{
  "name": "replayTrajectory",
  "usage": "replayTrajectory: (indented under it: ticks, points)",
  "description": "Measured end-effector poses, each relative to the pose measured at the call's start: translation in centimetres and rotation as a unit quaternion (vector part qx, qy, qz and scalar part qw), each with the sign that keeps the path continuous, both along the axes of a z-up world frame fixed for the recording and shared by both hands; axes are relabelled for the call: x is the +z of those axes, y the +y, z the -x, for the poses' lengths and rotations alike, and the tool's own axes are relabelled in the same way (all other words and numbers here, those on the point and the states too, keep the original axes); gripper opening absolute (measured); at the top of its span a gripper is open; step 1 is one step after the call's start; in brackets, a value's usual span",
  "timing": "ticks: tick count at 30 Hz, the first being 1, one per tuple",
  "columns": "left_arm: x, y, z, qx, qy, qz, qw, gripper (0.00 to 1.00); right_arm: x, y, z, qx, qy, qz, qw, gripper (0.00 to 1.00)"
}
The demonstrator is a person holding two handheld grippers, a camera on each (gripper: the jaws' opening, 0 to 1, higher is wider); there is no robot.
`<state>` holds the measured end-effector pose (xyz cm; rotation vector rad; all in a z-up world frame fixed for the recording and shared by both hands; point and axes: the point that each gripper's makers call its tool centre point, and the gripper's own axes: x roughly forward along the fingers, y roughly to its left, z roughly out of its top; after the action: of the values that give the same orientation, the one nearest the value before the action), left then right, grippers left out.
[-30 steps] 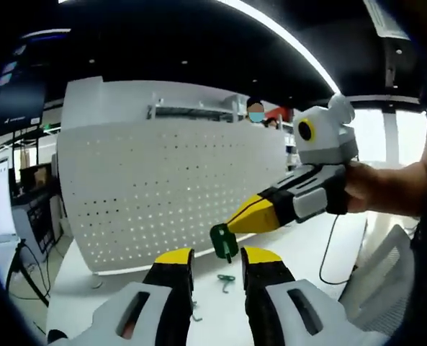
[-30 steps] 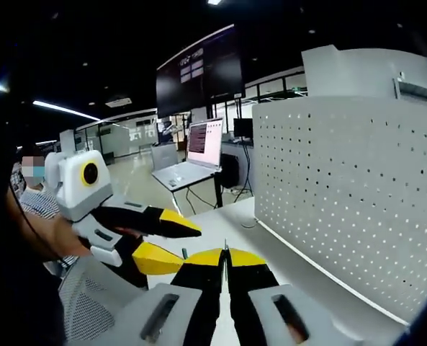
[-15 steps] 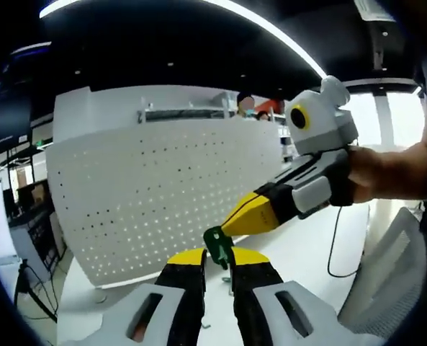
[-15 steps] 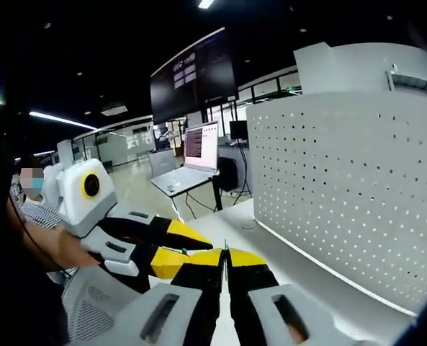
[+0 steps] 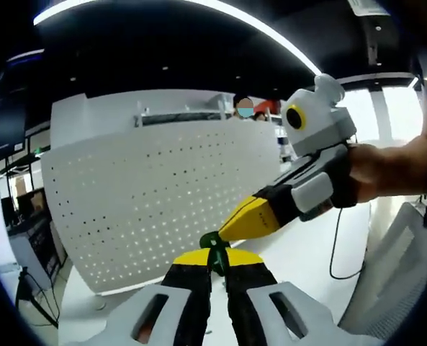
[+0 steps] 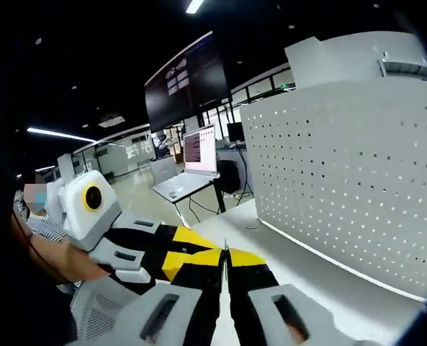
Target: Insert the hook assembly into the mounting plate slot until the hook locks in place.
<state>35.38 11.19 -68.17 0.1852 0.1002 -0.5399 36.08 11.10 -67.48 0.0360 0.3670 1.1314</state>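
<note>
In the left gripper view the left gripper rises from 6 o'clock with its 2 yellow-tipped jaws drawn in close on a small green hook assembly — the green piece sits wedged between the tips, its rounded top poking just above them near the centre of the view. From 3 o'clock the right gripper reaches in, held by a person's hand; its yellow tips meet at a point that touches the top of the green piece, and they are pressed together on it from above. Behind both grippers stands a white perforated mounting plate, upright and curving across the view from 9 o'clock towards 1 o'clock, resting on a white table; the hook is held in the air in front of its lower edge, apart from it. A black cable trails down over the table at 4 o'clock. In the right gripper view the right gripper comes up from 6 o'clock with its jaws shut, only a thin slit between the yellow tips; the hook cannot be made out there. The left gripper enters from 9 o'clock, its yellow tips lying just beside the right gripper's. The perforated plate stands on the 2 to 4 o'clock side, and an open laptop sits on a desk at 11 o'clock beneath a dark wall screen.
</note>
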Motion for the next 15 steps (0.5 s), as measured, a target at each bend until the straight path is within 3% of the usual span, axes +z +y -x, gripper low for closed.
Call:
replayTrajectory:
  ticks: [12, 15]
  points:
    - [0.02, -0.09, -0.05, -0.003, 0.003, 0.011, 0.9999, 0.05, 0.04, -0.14, 0.07, -0.005, 0.018, -0.013, 0.9997, 0.0]
    - [0.23, -0.06, -0.09, -0.001, 0.004, 0.029, 0.9996, 0.04, 0.15, -0.19, 0.09, -0.007, 0.018, -0.015, 0.9997, 0.0]
